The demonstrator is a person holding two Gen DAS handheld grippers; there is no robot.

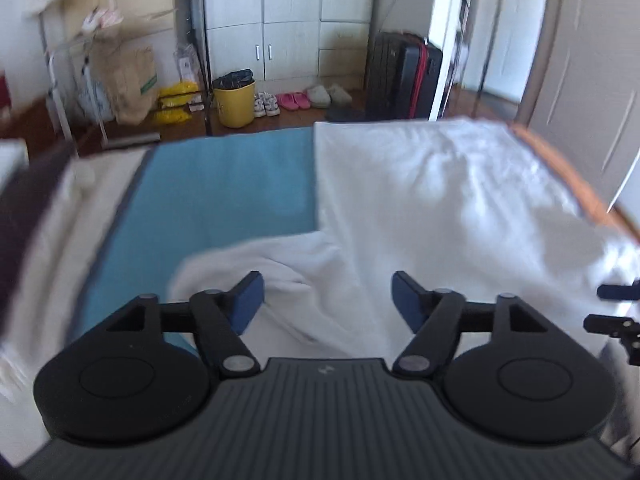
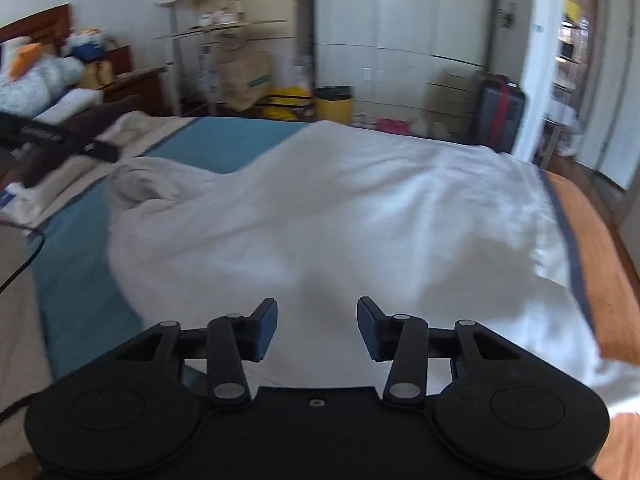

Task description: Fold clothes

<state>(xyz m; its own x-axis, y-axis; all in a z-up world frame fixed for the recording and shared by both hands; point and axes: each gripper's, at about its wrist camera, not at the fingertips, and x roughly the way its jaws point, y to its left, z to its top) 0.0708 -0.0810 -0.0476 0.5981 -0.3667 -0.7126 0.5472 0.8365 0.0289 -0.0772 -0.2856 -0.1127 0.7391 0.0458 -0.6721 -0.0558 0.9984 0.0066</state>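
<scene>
Both claws hovered empty over one white garment spread on the bed.

The left claw (image 1: 327, 300) stood wide and the right claw (image 2: 317, 328) stood wide too, neither holding anything. One white garment (image 2: 340, 216) lay mostly flat across the bed (image 2: 600, 240), over a blue sheet (image 1: 224, 192), with one bunched part (image 1: 256, 264) rumpled at its left edge, just ahead of the left claw. Whether this was a piece laid out for folding or one partly folded could not be told. Judged risk: the cloth looked soft and thick, so a pinch might catch the bedding below along with it, or take only the rumpled lump and drag the spread askew. Count: two claws, one garment, one bed.
</scene>
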